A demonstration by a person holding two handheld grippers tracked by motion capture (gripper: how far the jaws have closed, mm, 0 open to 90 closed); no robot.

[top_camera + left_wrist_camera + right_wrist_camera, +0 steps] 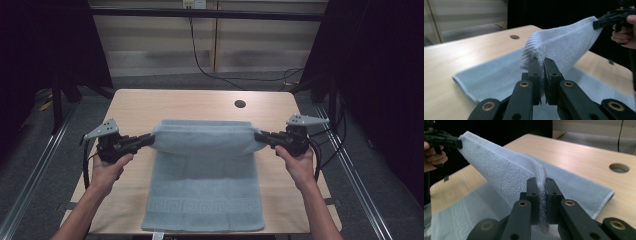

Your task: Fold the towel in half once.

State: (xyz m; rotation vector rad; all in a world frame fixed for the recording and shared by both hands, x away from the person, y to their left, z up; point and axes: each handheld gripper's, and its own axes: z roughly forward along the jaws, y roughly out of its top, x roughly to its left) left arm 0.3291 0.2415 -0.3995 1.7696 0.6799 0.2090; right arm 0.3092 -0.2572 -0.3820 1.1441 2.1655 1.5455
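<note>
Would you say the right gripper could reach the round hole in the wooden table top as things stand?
Probably not freely. The right gripper is shut on a corner of the light blue terry towel, stretched across to the left gripper. The hole lies bare beyond the towel, but reaching it would drag the towel or need a release.

Both forearms enter from the near edge, spread wide. The left gripper (pixel 150 140) points inward to the right, jaws clamped together. The right gripper (pixel 257 135) points inward to the left, jaws likewise clamped, both raised level.
</note>
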